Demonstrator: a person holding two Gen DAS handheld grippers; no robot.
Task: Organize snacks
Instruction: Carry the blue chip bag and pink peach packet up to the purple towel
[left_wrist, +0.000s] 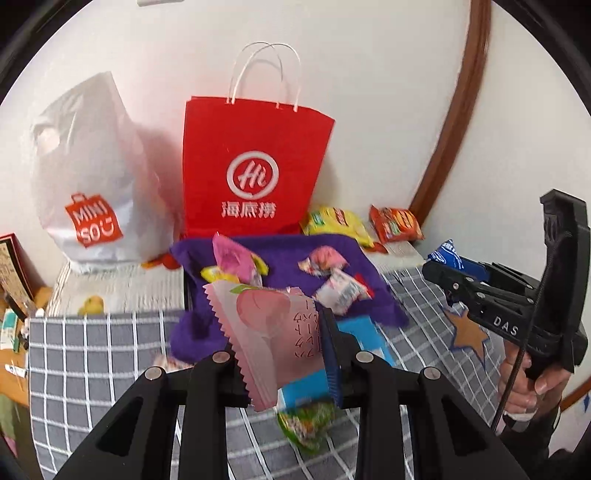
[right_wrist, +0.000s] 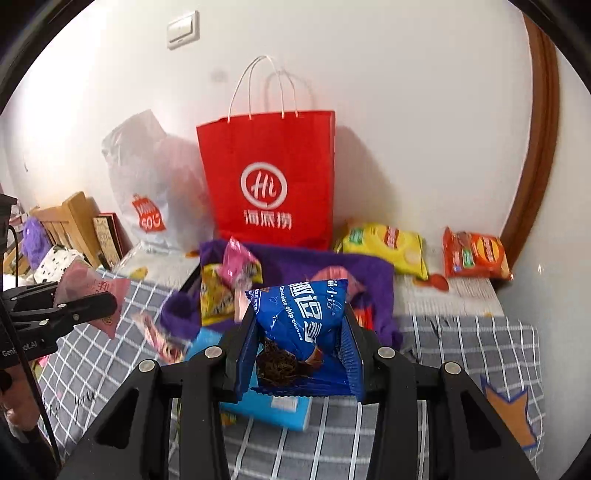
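My left gripper (left_wrist: 280, 354) is shut on a pink peach snack packet (left_wrist: 269, 332) and holds it above the grey checked cloth; it also shows at the left of the right wrist view (right_wrist: 92, 295). My right gripper (right_wrist: 299, 343) is shut on a blue chocolate chip cookie packet (right_wrist: 303, 314), also seen at the right of the left wrist view (left_wrist: 448, 254). Several small snack packets (left_wrist: 332, 273) lie on a purple cloth (left_wrist: 280, 247) just ahead. A red paper bag (left_wrist: 255, 166) stands upright behind it against the wall.
A white Miniso plastic bag (left_wrist: 92, 192) stands left of the red bag. A yellow snack pack (right_wrist: 388, 247) and an orange one (right_wrist: 476, 254) lie at the back right. A light blue box (right_wrist: 266, 406) and a green packet (left_wrist: 306, 424) lie under the grippers.
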